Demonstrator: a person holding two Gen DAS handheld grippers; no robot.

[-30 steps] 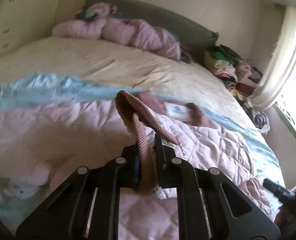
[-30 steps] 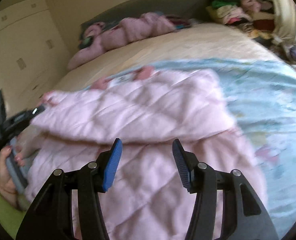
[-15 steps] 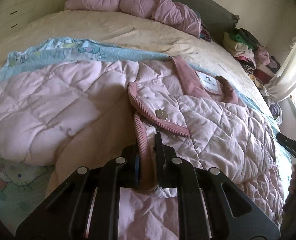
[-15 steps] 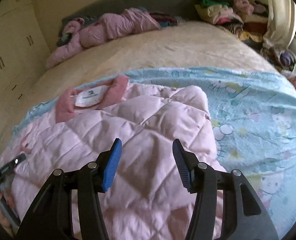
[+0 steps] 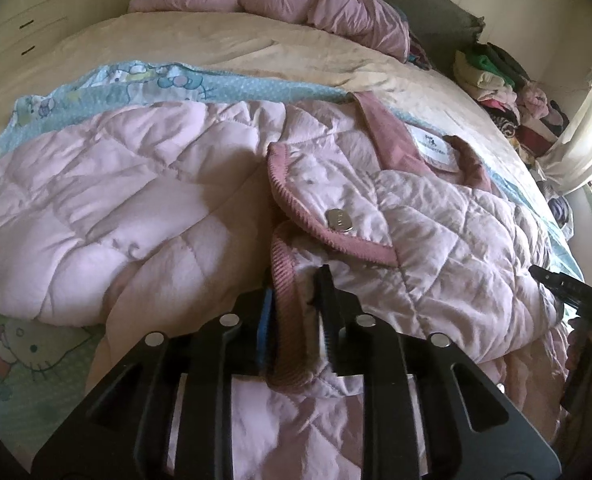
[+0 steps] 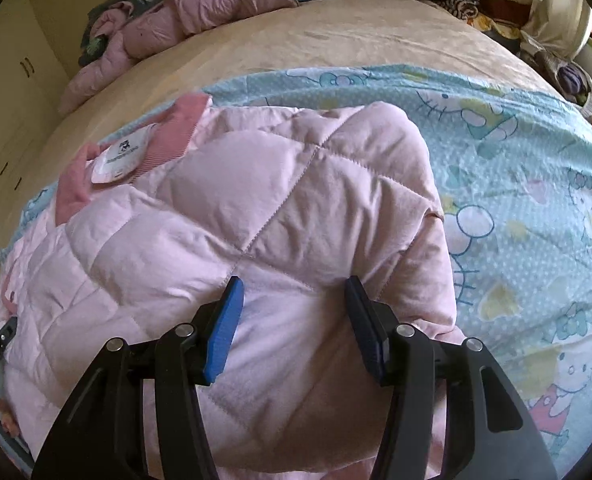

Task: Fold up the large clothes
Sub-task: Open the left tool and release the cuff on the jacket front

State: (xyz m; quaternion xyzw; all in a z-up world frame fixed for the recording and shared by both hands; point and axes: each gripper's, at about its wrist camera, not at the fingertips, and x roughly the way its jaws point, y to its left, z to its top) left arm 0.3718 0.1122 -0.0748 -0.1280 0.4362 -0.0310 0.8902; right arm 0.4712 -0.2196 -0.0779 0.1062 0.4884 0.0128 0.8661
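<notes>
Cream bedding [image 5: 224, 40] covers a wide bed, and across its near part lies a light-blue cartoon-print sheet [image 6: 528, 184]. On that sheet rests the pale pink quilted jacket [image 5: 436, 240], its darker pink ribbed collar [image 5: 392, 140] toward the headboard side of the sheet. The left gripper [image 5: 294, 312] is clenched on the jacket's ribbed front edge [image 5: 282, 272]. The right gripper [image 6: 292, 316] hangs with jaws spread over the jacket's folded quilted panel [image 6: 280, 200], grasping nothing. A bundled pink garment [image 5: 296, 4] sits beyond the sheet near the headboard.

Matt quilted pink cloth jacket [image 5: 436, 232], ribbed corduroy trim [image 5: 282, 280], shiny metal snap [image 5: 339, 220], printed cotton sheet [image 6: 536, 184]
</notes>
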